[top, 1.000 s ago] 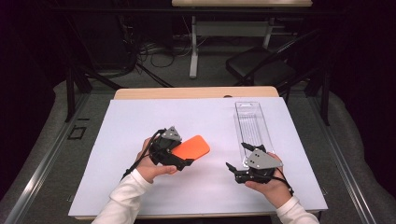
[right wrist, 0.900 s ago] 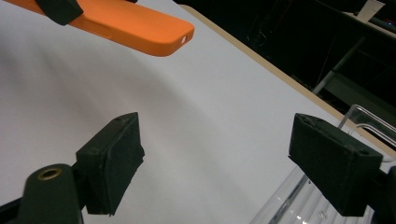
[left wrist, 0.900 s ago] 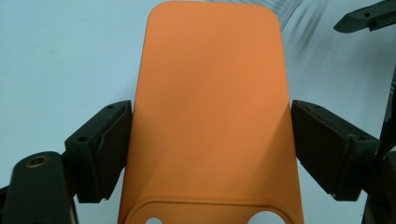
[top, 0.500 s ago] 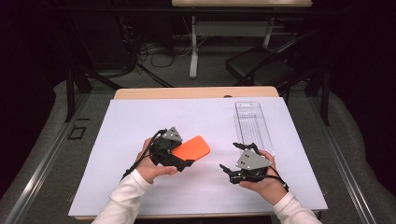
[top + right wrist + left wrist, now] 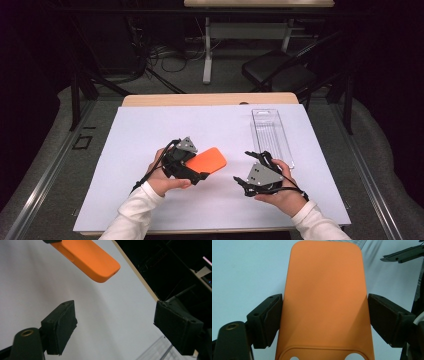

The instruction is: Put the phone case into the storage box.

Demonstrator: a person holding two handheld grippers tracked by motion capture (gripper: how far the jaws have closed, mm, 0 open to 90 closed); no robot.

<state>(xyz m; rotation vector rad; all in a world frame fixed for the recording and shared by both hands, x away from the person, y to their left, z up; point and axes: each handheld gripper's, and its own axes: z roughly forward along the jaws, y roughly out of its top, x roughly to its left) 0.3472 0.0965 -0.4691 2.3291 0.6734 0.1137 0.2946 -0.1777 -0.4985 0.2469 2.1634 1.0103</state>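
Nearest the person, the right gripper (image 5: pixel 246 169) hovers over the white sheet (image 5: pixel 150 130), its jaws spread wide with nothing between them; bare sheet lies on all sides of it. Just left of it, the left gripper (image 5: pixel 204 170) clamps the orange case (image 5: pixel 206 162) by its two long edges, the jaw pads pressing each side in the left gripper view, where the case (image 5: pixel 324 297) runs straight out ahead with its rounded far end free. In the right gripper view the case (image 5: pixel 87 257) hangs above the sheet, clear of it. Beyond the right gripper, close to the sheet's right edge, lies the clear plastic tray (image 5: pixel 272 135), lengthwise away from the person. Left of the case, the sheet is open out to its edge.
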